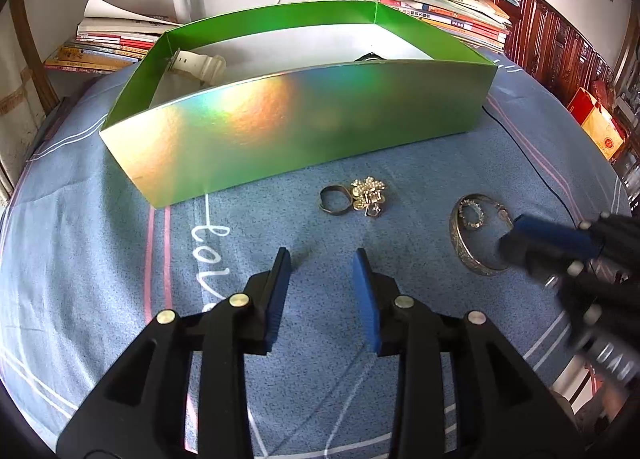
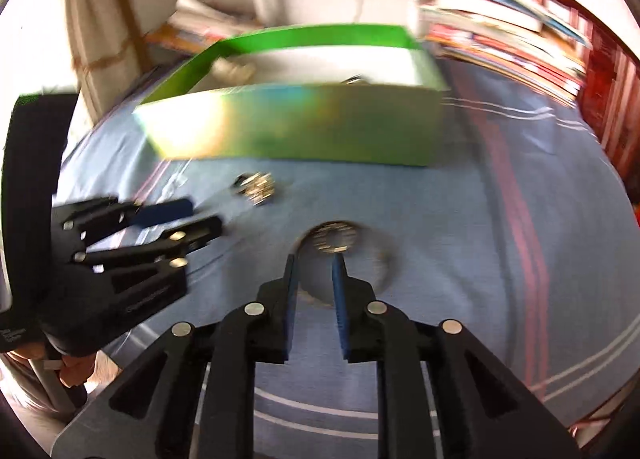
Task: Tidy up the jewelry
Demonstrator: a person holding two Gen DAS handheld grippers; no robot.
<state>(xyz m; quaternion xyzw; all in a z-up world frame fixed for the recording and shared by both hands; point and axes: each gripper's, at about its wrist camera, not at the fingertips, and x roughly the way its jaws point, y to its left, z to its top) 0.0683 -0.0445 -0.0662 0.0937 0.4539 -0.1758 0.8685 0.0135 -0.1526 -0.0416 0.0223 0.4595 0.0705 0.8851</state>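
My left jaws (image 1: 322,257) stand apart over bare blue cloth (image 1: 248,227), nothing between them, while my right jaws (image 2: 316,259) stand narrowly apart just short of the silver bangle (image 1: 478,237), which lies flat with a small ring (image 1: 474,215) inside it. The green box (image 1: 296,115) lies long side toward me — a white watch (image 1: 198,65) rests at its left end. A dark ring (image 1: 334,199) and brooch (image 1: 368,193) sit touching between box and jaws, open cloth all around.

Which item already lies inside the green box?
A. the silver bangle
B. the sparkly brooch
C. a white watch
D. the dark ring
C: the white watch lies inside the green box, while the bangle, ring and brooch lie on the cloth in front.
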